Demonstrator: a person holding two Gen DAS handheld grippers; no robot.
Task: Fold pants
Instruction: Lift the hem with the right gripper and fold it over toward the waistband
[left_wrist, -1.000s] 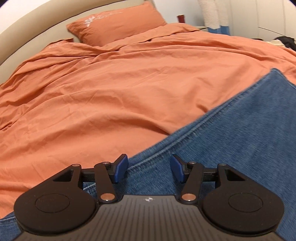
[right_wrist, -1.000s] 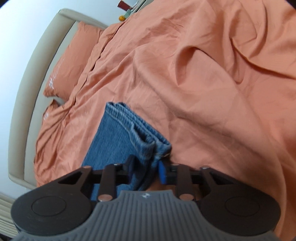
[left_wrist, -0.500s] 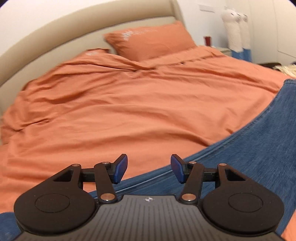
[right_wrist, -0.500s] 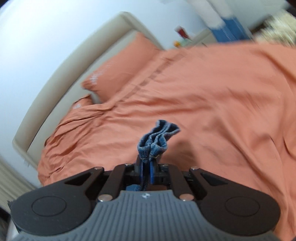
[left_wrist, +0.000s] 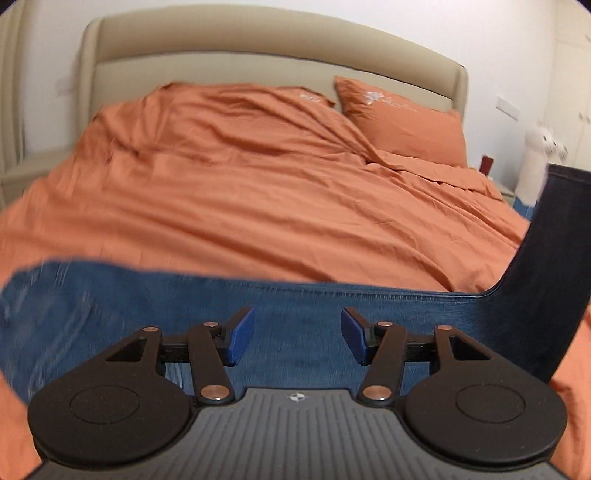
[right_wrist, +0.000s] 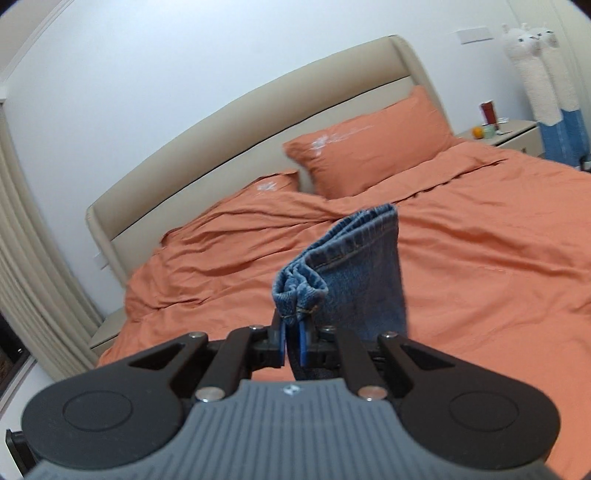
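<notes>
Blue denim pants (left_wrist: 147, 302) lie across an orange bed cover (left_wrist: 258, 192), spread below my left gripper (left_wrist: 297, 338). That gripper is open, and its blue pads hover over the cloth with nothing between them. At the right edge of the left wrist view a dark stretch of the pants (left_wrist: 546, 258) rises off the bed. My right gripper (right_wrist: 291, 341) is shut on the bunched leg hems of the pants (right_wrist: 354, 273), which stand up above its fingers, lifted clear of the cover.
A beige padded headboard (right_wrist: 229, 147) and two orange pillows (right_wrist: 369, 144) are at the far end. A nightstand (right_wrist: 506, 134) with a red cup and an orange stands at the right, beside white plush toys (right_wrist: 532, 70). Curtains (right_wrist: 33, 236) hang at the left.
The right gripper has shut on the leg hems and lifted them off the bed, and its view has rolled level. The left gripper has stayed open and swung toward the headboard.
</notes>
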